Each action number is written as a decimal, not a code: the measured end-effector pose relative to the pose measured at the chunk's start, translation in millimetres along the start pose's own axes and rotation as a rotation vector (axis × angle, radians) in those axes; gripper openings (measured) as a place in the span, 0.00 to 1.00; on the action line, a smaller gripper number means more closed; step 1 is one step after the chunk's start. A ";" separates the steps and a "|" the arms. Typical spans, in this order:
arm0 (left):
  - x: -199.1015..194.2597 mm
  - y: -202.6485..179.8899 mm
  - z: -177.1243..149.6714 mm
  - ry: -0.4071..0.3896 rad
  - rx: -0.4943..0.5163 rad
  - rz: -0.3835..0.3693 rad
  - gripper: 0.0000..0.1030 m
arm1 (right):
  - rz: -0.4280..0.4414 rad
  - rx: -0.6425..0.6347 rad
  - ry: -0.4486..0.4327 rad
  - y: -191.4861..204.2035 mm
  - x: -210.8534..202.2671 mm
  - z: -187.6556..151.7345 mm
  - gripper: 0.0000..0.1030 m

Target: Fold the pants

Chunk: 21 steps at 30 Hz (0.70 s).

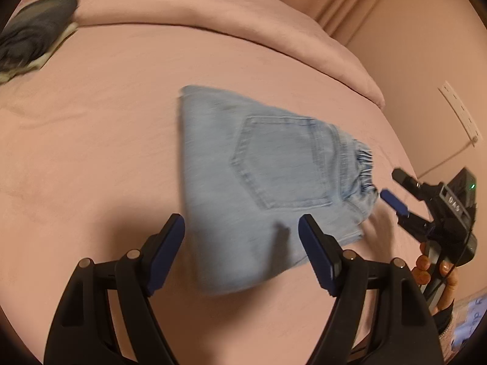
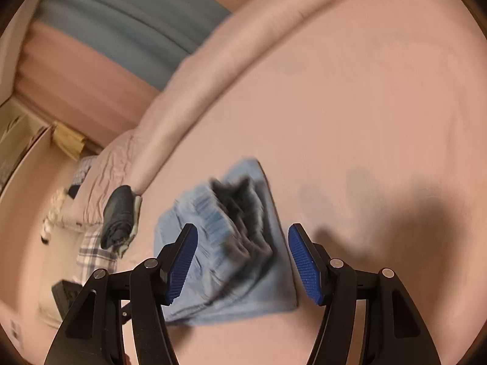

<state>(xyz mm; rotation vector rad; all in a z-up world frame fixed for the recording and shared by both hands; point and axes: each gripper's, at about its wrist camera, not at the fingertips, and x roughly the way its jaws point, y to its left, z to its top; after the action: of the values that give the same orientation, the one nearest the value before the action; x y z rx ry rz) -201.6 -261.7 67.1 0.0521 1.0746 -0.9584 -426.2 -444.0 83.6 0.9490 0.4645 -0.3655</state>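
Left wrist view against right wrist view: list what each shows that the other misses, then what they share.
Left wrist only: the jeans' back pocket, the right gripper in a hand, a wall outlet. Right wrist only: the open waistband with its dark inside, the blue bedding, a plaid cloth. Both: the folded jeans on the pink sheet, the dark folded garment, and open jaws holding nothing.

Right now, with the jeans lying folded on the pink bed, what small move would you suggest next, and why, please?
Probably lift both claws back and clear. The light blue jeans lie as a compact folded bundle on the pink bedsheet, back pocket up. The left claw and right claw stand open with no cloth pinched, so the fold looks finished; the blur hides small flaws.
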 end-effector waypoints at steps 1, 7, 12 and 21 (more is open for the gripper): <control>3.0 -6.0 1.9 -0.002 0.018 -0.003 0.75 | 0.009 -0.027 -0.009 5.8 0.8 1.9 0.60; 27.8 -29.7 3.5 0.033 0.110 -0.005 0.74 | 0.019 -0.176 0.005 36.2 22.6 13.0 0.38; 52.9 -24.0 0.0 0.101 0.132 -0.013 0.73 | -0.102 -0.278 0.087 48.2 59.7 16.3 0.34; 53.4 -18.3 1.9 0.099 0.098 -0.034 0.75 | -0.223 -0.329 0.116 33.1 68.2 14.2 0.30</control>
<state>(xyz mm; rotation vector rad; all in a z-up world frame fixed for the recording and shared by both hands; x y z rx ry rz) -205.7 -307.9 34.8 0.1637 1.1214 -1.0472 -349.4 -444.8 77.3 0.6015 0.7166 -0.4218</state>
